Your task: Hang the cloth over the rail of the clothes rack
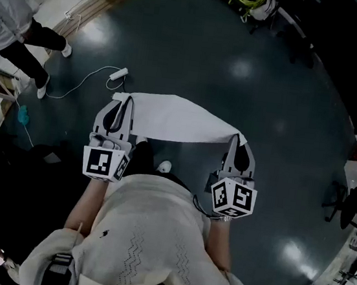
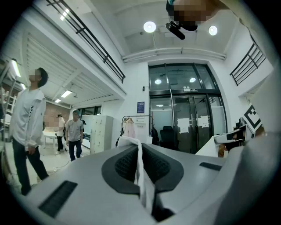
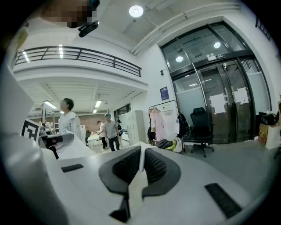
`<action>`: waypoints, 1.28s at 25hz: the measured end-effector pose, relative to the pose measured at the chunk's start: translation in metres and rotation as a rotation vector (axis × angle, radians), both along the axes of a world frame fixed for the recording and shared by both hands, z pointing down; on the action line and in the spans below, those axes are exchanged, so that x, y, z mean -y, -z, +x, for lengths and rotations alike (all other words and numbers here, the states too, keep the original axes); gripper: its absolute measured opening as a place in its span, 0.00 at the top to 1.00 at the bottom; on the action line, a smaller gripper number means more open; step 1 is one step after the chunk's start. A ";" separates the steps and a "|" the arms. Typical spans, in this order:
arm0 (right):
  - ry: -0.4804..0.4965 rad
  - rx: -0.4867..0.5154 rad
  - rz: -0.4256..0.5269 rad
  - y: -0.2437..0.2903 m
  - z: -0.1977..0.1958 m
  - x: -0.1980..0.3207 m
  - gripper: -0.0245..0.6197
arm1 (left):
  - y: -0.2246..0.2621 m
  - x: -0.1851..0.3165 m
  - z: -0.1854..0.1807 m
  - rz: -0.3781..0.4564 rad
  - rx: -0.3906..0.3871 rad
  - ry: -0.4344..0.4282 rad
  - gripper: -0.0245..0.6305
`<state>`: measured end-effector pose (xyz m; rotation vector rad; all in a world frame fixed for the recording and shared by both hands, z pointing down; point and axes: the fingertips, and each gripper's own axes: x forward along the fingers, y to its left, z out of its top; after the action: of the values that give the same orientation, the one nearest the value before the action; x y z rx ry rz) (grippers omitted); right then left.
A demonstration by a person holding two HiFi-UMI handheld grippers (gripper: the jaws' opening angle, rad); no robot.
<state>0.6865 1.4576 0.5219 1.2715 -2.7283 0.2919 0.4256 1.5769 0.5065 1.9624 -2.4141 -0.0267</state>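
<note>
The floor (image 1: pixel 197 50) is dark, far below. A rack (image 3: pixel 165 103) stands well away, across the room. The cloth (image 1: pixel 175 120) is up in the air, spread between both grippers. The left gripper (image 1: pixel 120 110) and the right gripper (image 1: pixel 238 148) each pinch only a thin edge, jaws pressed together. On the walk over, a hard tug could pull an edge out. Then the cloth would drop.
</note>
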 end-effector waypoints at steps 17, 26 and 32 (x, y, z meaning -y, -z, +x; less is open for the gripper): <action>-0.078 -0.034 -0.066 -0.028 -0.132 0.166 0.93 | -0.024 0.192 -0.128 -0.036 -0.027 -0.104 0.94; -0.124 -0.012 -0.045 0.000 -0.246 0.263 0.93 | 0.016 0.320 -0.238 0.025 -0.006 -0.196 0.94; -0.160 -0.025 -0.070 -0.013 -0.259 0.310 0.93 | -0.010 0.365 -0.262 -0.048 -0.054 -0.214 0.94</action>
<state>0.4278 1.1477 0.5350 1.4658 -2.5758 0.3795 0.1635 1.2123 0.5169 2.1561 -2.1396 -0.0169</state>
